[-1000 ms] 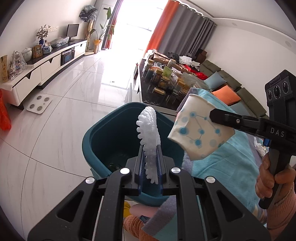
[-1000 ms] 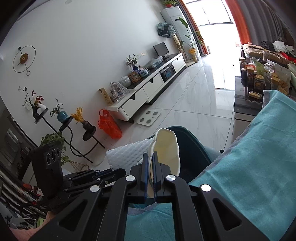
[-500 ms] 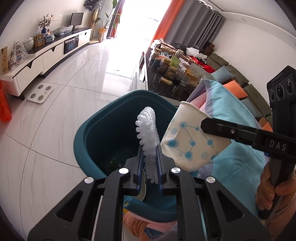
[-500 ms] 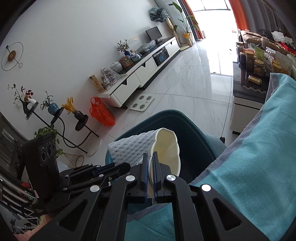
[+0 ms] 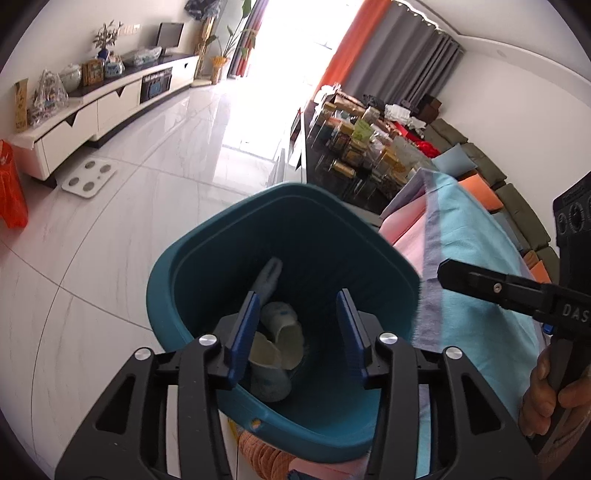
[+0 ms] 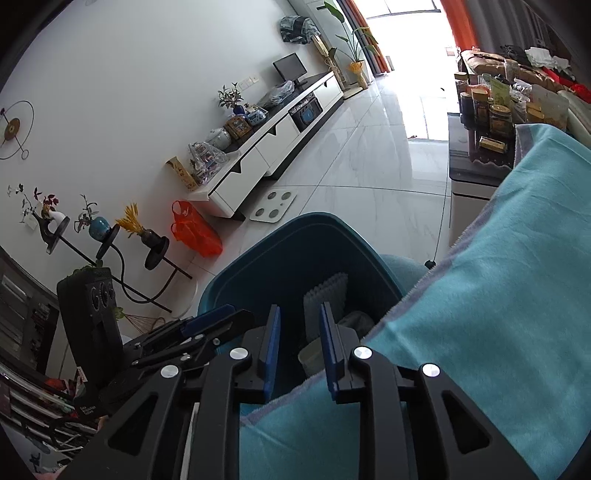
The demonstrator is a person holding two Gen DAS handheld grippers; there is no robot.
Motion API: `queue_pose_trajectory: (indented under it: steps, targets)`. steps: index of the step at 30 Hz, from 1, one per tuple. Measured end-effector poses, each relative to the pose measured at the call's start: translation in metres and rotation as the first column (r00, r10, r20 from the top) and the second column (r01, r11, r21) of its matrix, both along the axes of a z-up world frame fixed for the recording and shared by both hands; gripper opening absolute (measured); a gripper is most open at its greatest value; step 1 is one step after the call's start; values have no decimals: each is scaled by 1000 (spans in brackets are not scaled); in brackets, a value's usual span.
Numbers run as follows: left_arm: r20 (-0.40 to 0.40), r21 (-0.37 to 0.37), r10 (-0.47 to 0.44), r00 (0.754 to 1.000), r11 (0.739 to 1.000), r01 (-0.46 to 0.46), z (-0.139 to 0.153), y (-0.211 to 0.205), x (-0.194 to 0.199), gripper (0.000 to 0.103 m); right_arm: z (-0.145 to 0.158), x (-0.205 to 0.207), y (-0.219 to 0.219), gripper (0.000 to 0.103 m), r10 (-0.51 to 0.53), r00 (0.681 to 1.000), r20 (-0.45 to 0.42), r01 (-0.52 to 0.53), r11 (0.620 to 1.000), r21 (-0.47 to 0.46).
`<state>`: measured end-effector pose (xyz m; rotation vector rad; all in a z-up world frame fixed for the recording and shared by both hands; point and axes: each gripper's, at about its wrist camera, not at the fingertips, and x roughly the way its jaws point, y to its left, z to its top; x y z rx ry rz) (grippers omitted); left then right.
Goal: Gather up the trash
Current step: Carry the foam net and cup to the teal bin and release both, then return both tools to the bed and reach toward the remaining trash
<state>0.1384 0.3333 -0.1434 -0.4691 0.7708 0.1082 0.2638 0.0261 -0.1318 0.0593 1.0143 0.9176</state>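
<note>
Glossy white tile floor [image 5: 155,192] — low white TV cabinet [image 6: 280,144], orange curtains [image 5: 341,55], bright window [image 5: 284,33].

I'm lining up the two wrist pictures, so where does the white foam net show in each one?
Left wrist: the white foam net stands inside the teal bin, just above the left gripper's left finger.
Right wrist: the net leans in the bin, above the right gripper.
Shared landmark: the white scale on the floor.
</note>
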Motion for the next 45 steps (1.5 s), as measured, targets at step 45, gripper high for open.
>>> queue_pose_trajectory:
  steps: [45]
  targets:
    - [117,61,-817,565,574,817,49,-404,-30,60,56,-128,-430,46,-666,684,296,652,741,160]
